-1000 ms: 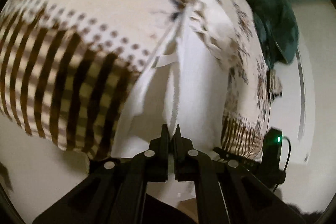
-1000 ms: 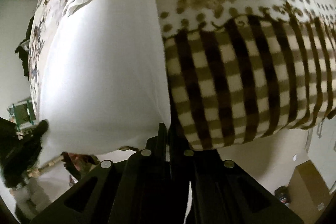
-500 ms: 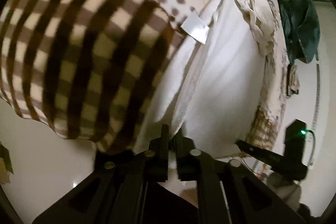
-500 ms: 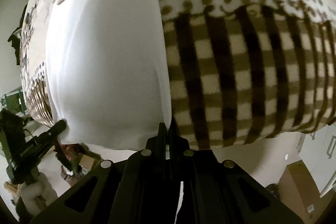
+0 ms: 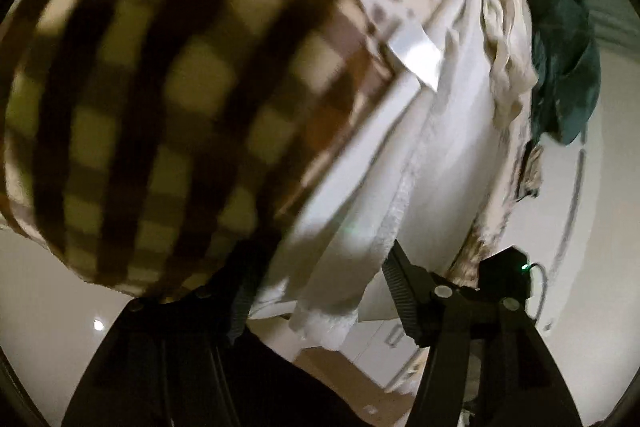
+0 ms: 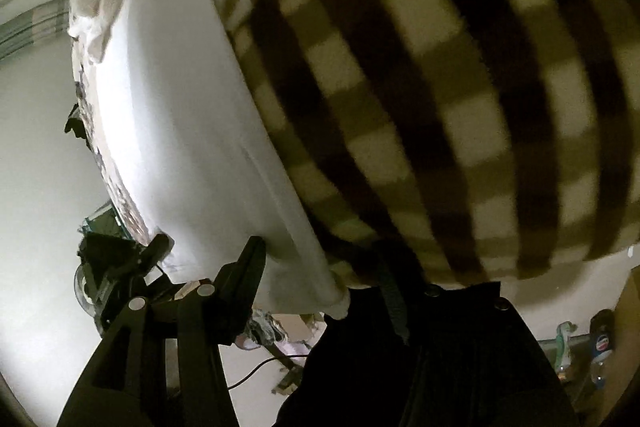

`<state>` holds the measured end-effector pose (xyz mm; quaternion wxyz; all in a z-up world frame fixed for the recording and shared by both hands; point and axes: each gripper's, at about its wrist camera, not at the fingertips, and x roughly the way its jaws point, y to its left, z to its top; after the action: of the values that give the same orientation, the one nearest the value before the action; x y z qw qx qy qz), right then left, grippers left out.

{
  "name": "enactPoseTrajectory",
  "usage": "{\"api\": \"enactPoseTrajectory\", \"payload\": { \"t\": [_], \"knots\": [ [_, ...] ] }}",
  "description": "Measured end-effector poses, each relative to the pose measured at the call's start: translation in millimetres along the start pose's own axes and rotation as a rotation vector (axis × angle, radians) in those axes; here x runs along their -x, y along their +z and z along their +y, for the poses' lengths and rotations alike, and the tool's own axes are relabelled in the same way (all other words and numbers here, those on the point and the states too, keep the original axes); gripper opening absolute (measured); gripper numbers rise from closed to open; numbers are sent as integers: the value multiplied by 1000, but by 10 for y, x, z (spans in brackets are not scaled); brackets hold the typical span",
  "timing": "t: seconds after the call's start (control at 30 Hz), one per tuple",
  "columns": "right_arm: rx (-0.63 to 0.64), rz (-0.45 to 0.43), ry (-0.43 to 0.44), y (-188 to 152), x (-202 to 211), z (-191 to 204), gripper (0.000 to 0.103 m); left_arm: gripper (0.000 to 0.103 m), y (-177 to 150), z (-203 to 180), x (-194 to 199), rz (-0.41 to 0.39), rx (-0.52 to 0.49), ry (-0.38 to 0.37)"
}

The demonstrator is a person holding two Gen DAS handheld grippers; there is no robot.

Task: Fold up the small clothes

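A white garment (image 5: 444,155) lies stretched over a bed covered by a brown-and-cream checked blanket (image 5: 160,99). Its near hem hangs over the bed edge between the spread fingers of my left gripper (image 5: 320,291), which is open. A white label (image 5: 416,57) sticks out at the garment's left side. In the right wrist view the same garment (image 6: 180,131) lies flat, with its near corner between the spread fingers of my right gripper (image 6: 320,279), also open. The blanket (image 6: 460,115) fills the right of that view. Both views are blurred.
A crumpled cream cloth (image 5: 504,39) lies at the garment's far end. A dark green cloth (image 5: 564,67) hangs beyond the bed. The other gripper (image 5: 508,279), with its green light, shows at the bed's right edge. Bottles (image 6: 602,343) stand on the floor at the right.
Both grippers were shut on the garment's near hem and have opened. The garment has been pulled toward the bed edge and now rests there, let go.
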<state>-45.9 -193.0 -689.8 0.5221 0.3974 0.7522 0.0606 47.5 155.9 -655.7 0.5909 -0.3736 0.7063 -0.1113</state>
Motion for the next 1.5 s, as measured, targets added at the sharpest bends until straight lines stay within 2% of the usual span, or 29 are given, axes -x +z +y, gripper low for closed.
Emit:
{"api": "enactPoseTrajectory", "payload": {
  "t": [0.03,0.1,0.13,0.17,0.27,0.43,0.57,0.67,0.8,0.97,1.07,1.1,1.13,1.17,1.2,1.23,1.27,1.3,1.33,1.43,1.5],
  "knots": [
    [-5,-2,5,19,-17,-36,57,57,-20,-39,-16,5,-15,4],
    [-17,-15,15,-5,-67,-54,42,50,-67,-107,-20,-3,-42,23],
    [-23,-18,19,-25,-69,-57,27,23,-98,-136,8,-14,-58,30],
    [-24,-24,27,-53,-61,-50,18,9,-131,-151,39,-23,-65,46],
    [-6,-38,49,-173,33,-23,9,7,-219,-221,190,-50,-67,26],
    [31,-79,127,-341,357,208,8,4,-268,-501,484,-92,-43,-81],
    [46,-161,216,-315,777,460,7,4,-69,-887,782,-195,-31,-180],
    [54,-261,293,-59,1153,732,7,4,295,-1249,928,-252,-29,-267],
    [63,-370,320,468,1532,997,7,4,937,-1648,939,-298,-55,-336],
    [75,-453,287,1326,1785,1334,7,4,1823,-2065,706,-320,-90,-314],
    [78,-450,272,1914,1784,1519,7,8,2358,-2109,512,-283,-45,-316],
    [68,-452,282,2055,1784,1532,9,13,2458,-2052,498,-259,-21,-316],
    [43,-459,318,2199,1782,1517,10,34,2579,-2013,479,-240,11,-334],
    [16,-477,372,2285,1804,1482,21,64,2651,-1977,503,-245,29,-377],
    [-9,-506,413,2342,1867,1441,31,73,2685,-1942,565,-265,34,-406],
    [-35,-546,462,2352,1930,1378,58,74,2689,-1917,626,-280,35,-418],
    [-51,-579,504,2338,1992,1299,76,74,2700,-1891,656,-281,31,-416],
    [-58,-594,506,2337,2013,1264,78,74,2709,-1889,668,-277,23,-394],
    [-57,-594,462,2353,2018,1253,78,74,2704,-1897,676,-278,-7,-341],
    [-5,-534,276,2385,1889,1275,78,74,2702,-2026,536,-244,-148,-148],
    [41,-462,207,2427,1711,1345,78,74,2728,-2126,324,-195,-237,-51]
  ]
}}
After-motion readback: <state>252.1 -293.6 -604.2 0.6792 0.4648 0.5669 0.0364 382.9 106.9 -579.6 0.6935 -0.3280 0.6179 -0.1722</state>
